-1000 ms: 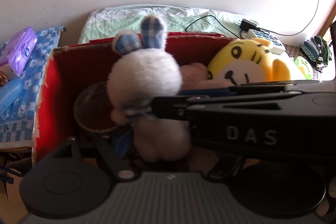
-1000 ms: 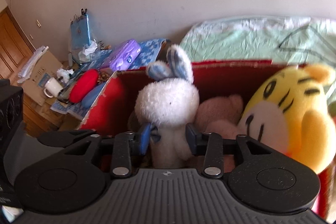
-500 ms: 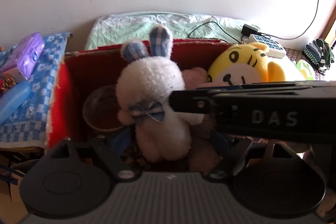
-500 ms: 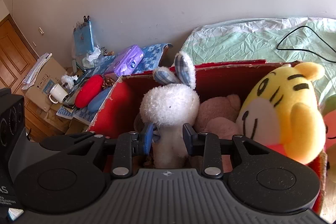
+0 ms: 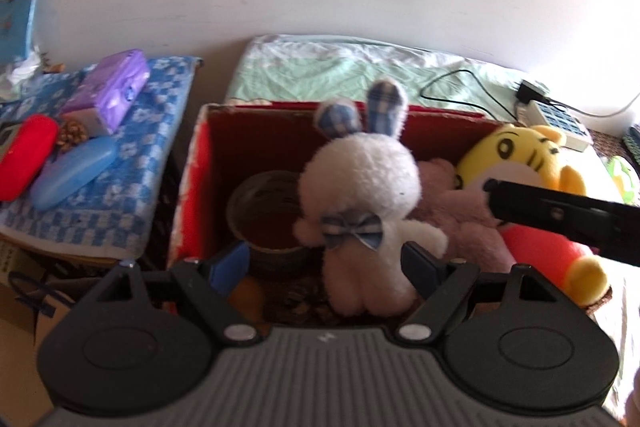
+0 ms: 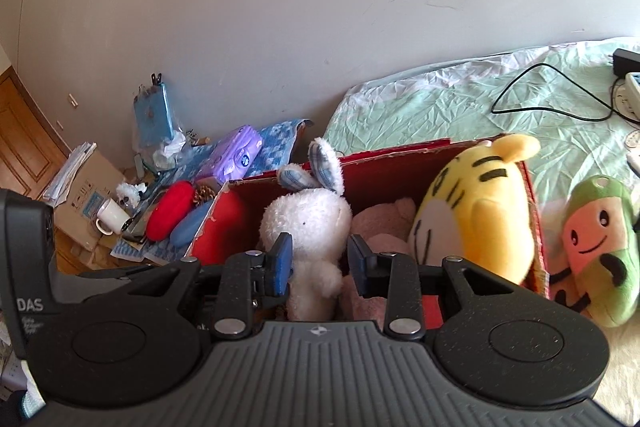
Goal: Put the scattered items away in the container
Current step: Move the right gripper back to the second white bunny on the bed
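Note:
A white plush rabbit (image 5: 360, 187) with blue checked ears stands upright in the red cardboard box (image 5: 196, 163), beside a dark cup (image 5: 268, 211), a pink plush (image 5: 460, 219) and a yellow tiger plush (image 5: 516, 155). My left gripper (image 5: 325, 265) is open wide, with both pads clear of the rabbit. My right gripper (image 6: 320, 263) has a narrow gap between its pads. The rabbit (image 6: 306, 219) shows beyond that gap, untouched. A green and pink plush (image 6: 596, 251) lies on the bed outside the box (image 6: 400, 155).
Left of the box, a blue checked cloth (image 5: 120, 163) holds a purple tissue pack (image 5: 108, 91), a red case (image 5: 24, 159) and a blue case (image 5: 72, 171). A power strip (image 5: 556, 119) with cables lies on the green bedsheet. A white mug (image 6: 110, 215) sits lower left.
My left jaws widened and let go of the rabbit, which now stands in the box. Both grippers pulled back and upward, and the right gripper's finger slid off to the rabbit's right.

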Tool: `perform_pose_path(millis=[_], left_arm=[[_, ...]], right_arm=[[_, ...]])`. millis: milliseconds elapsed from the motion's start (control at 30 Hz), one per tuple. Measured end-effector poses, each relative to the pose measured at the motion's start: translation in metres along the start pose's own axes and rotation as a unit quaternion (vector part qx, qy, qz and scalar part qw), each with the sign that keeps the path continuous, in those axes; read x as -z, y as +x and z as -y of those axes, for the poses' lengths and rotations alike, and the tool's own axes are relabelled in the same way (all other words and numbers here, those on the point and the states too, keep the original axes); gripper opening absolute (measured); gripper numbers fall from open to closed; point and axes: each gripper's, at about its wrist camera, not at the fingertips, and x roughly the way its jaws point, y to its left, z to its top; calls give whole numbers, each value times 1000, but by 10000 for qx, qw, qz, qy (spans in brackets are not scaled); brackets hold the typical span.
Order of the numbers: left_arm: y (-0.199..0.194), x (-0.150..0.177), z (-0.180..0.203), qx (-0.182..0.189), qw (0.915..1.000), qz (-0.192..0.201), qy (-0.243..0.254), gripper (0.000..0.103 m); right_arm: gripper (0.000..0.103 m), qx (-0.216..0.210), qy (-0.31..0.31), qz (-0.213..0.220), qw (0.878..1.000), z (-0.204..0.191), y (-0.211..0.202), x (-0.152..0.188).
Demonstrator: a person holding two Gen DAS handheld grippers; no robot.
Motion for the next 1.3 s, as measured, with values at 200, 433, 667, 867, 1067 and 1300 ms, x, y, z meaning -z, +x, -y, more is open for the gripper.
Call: perform_pose_path(millis=[200, 433, 667, 867, 1067, 1300], left_arm=[[-15, -1, 3, -457, 9982, 397, -53, 92], [-13, -11, 13, -538, 9978, 330, -196, 93], [-11, -14, 33, -892, 9957, 132, -206, 95], [-11, -14, 48, -1155, 9927, 18, -356, 95], [-16, -13, 65, -1417, 9892, -3, -385, 95], [-37, -16, 94, -1338, 9900, 337, -281, 95]], right_arm=[[35, 209, -39, 126, 9997, 1, -10, 4], [35, 262, -180, 169, 9994, 1, -19, 6], [34, 155, -209, 182, 9995, 9, -27, 6], [35, -24, -213, 65, 9997, 21, -29, 3], [35, -276, -268, 4, 9993, 30, -39, 0], [35, -543, -14, 93, 9985, 58, -61, -1]])
